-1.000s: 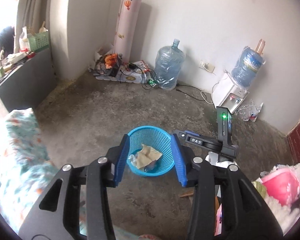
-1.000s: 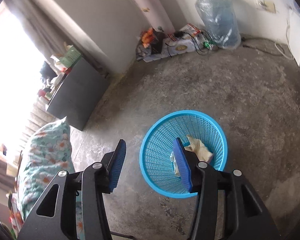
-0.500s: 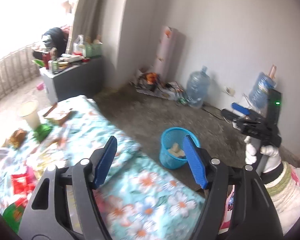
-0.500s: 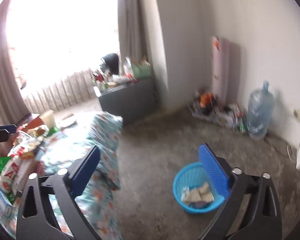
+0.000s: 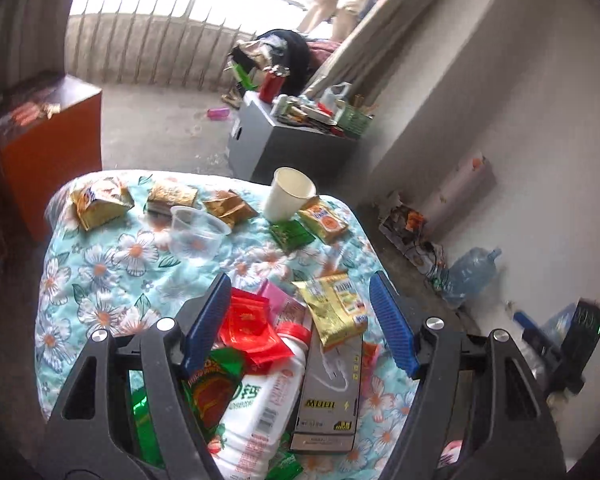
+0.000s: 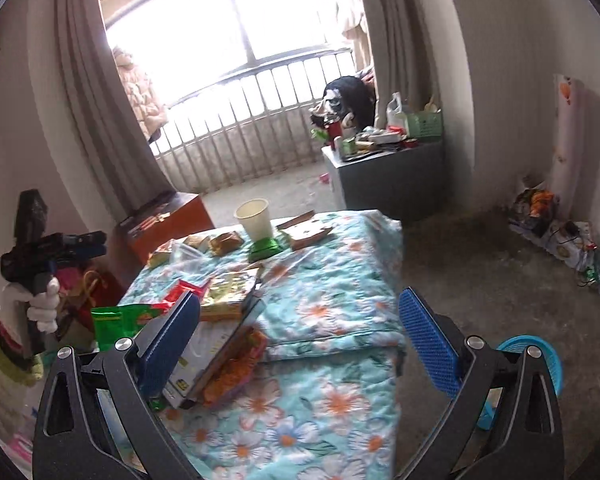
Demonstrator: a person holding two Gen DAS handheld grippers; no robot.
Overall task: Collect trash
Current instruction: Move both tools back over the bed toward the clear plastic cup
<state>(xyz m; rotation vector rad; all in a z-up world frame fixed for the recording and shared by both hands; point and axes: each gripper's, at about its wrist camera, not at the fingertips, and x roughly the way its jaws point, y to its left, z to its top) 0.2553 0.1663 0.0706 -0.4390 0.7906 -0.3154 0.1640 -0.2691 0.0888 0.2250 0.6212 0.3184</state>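
Trash lies scattered on a floral quilt: a paper cup, a clear plastic cup, gold snack wrappers, red wrappers, a white bottle and a flat box. My left gripper hovers above the near pile, its jaws opening, gripping nothing. My right gripper stands wide open over the quilt, empty, with the flat box by its left finger. The blue basket sits on the floor at lower right. A white-gloved hand holds the left gripper.
A grey cabinet loaded with bottles stands beyond the quilt, and an orange-red box to its left. A large water bottle and a heap of cables lie by the right wall. Bare concrete floor lies between quilt and wall.
Both views have swung away from the blue basket on the floor to the trash-covered quilt. Both grippers' jaws stand wider than a second ago.
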